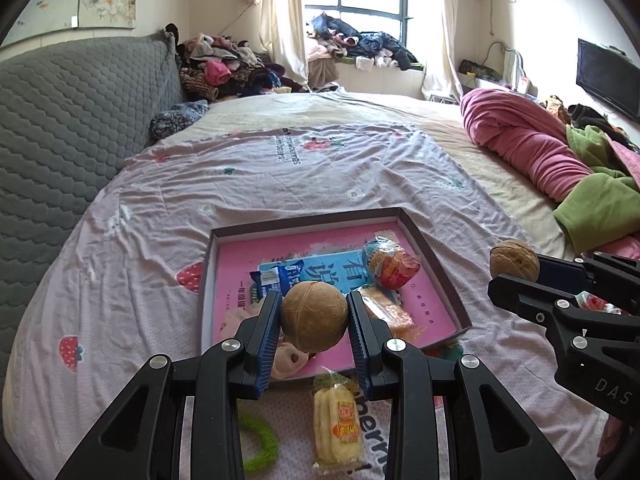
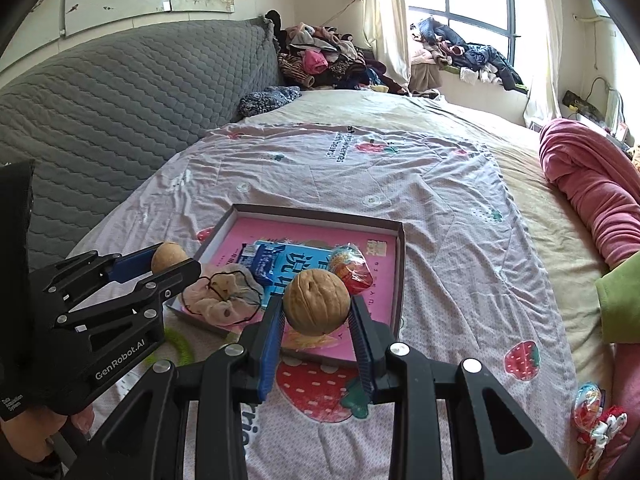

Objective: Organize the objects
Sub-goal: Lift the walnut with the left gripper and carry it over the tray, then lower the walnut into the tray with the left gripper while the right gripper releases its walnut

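My left gripper [image 1: 314,316] is shut on a brown walnut [image 1: 314,316] above the near edge of a shallow box [image 1: 436,260] with a pink book inside. My right gripper [image 2: 318,308] is shut on a second walnut [image 2: 318,308], also above the box's [image 2: 320,212] near edge; it shows at the right of the left wrist view [image 1: 514,262]. The box holds a blue snack packet [image 2: 260,260], a red wrapped sweet [image 1: 390,264], a beige scrunchie [image 2: 224,296] and an orange packet [image 1: 390,312].
On the strawberry sheet in front of the box lie a yellow snack pack [image 1: 336,428] and a green ring [image 1: 260,440]. A wrapped sweet and a red-white item [image 2: 596,420] lie at the right. Pink and green blankets [image 1: 540,160] are piled on the right, a grey headboard [image 1: 72,120] on the left.
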`<move>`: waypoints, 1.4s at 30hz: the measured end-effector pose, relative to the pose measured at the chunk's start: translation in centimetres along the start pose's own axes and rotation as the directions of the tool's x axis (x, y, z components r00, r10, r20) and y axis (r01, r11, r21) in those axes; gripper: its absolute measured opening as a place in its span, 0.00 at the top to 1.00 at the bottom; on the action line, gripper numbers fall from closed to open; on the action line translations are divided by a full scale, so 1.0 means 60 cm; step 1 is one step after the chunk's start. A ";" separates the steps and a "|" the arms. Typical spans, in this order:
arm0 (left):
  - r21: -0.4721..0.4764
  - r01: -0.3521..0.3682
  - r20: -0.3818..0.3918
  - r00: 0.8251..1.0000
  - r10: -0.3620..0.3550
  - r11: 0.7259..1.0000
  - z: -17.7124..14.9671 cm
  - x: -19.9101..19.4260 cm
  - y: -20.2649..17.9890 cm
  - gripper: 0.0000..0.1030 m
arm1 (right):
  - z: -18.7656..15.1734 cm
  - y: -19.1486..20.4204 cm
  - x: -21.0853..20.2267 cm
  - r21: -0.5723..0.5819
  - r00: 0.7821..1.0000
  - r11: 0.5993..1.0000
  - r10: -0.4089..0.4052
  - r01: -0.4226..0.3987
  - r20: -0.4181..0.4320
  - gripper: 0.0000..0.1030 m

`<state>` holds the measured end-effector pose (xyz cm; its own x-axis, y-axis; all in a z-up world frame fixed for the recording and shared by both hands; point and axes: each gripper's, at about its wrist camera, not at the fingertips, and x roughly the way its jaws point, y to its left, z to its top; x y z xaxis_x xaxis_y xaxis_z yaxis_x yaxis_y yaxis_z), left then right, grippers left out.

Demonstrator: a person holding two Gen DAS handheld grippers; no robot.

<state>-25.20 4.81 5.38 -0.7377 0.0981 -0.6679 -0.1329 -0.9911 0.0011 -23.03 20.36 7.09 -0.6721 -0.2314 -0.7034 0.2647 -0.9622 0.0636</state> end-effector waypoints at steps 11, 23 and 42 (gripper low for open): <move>0.011 0.005 -0.048 0.999 -0.005 1.000 -0.019 0.083 -0.012 0.67 | -0.012 -0.031 0.069 0.018 0.999 1.000 -0.005 0.006 -0.039 0.67; 0.018 0.012 -0.090 0.996 -0.011 1.000 -0.036 0.155 -0.021 0.67 | -0.032 -0.050 0.152 0.020 0.995 1.000 -0.006 0.008 -0.097 0.68; 0.032 -0.001 -0.123 0.992 0.005 0.999 -0.049 0.201 -0.027 0.67 | -0.041 -0.069 0.226 0.018 0.986 0.999 -0.039 0.042 -0.162 0.67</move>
<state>-31.95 7.36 -4.86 -0.6513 0.0816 -0.7544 -0.1531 -0.9879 0.0253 -31.53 21.56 -4.44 -0.5611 -0.1676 -0.8106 0.2233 -0.9736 0.0468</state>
